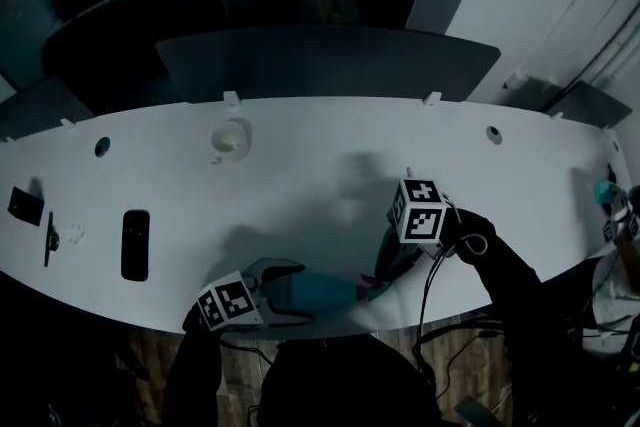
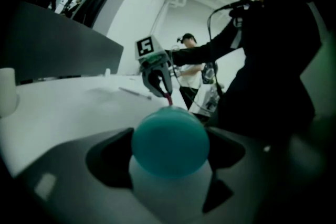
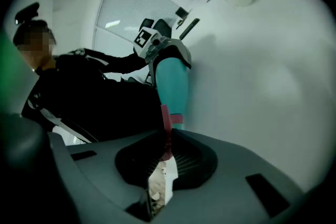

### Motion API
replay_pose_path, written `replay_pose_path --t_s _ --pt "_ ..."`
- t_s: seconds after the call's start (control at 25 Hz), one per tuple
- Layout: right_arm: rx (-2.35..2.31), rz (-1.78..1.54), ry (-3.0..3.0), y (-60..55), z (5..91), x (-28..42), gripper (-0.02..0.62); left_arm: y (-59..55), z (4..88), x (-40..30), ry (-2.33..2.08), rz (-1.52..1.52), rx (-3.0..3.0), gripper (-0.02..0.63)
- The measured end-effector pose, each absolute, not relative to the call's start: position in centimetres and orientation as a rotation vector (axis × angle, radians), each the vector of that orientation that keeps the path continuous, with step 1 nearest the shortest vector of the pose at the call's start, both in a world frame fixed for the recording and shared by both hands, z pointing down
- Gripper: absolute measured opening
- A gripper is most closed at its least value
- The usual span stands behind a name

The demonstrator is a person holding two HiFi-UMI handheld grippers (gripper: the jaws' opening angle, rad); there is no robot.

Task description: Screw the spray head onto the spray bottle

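Two handheld grippers meet near the front edge of a white table (image 1: 300,185). The left gripper (image 1: 280,293) clamps the base end of a teal bottle (image 1: 325,293), holding it on its side. The right gripper (image 1: 392,267) is pinched tight on the red spray head (image 3: 166,128) at the bottle's neck.

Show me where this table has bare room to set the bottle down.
Widest bare patch: mid-table, between the white cup and the right gripper on the spray head. Another lies right of that gripper, below the round hole. Crowded: the front edge, where the left gripper holds the bottle, and far left around the black slab.
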State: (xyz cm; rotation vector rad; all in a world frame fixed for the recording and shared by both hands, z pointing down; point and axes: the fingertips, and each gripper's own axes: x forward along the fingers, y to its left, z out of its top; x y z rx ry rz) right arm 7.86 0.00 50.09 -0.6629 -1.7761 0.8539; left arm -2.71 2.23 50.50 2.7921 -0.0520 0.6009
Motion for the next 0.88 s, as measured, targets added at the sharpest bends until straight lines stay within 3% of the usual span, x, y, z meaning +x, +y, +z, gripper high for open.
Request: replay_pose_path --t_s 0.28,0.48,0.64,0.88 --pt "-0.628 1.017 -1.759 -1.5 53.5 4.6 0.003 2.5 51.6 -2.3 -0.085 0.565 2.746 0.42" --pt "-0.501 0.708 -1.909 -3.6 52.9 3.9 0.005 1.2 51.9 -2.2 -0.161 0.585 2.716 0.42" --pt "-0.246 0.138 -2.026 -3.7 52.2 7.1 0.01 1.0 52.6 -2.2 -0.208 0.647 2.695 0.42" --pt "-0.143 -0.387 -1.838 -0.2 56.6 10.6 0.298 0.4 52.5 -2.2 -0.23 0.63 2.609 0.42"
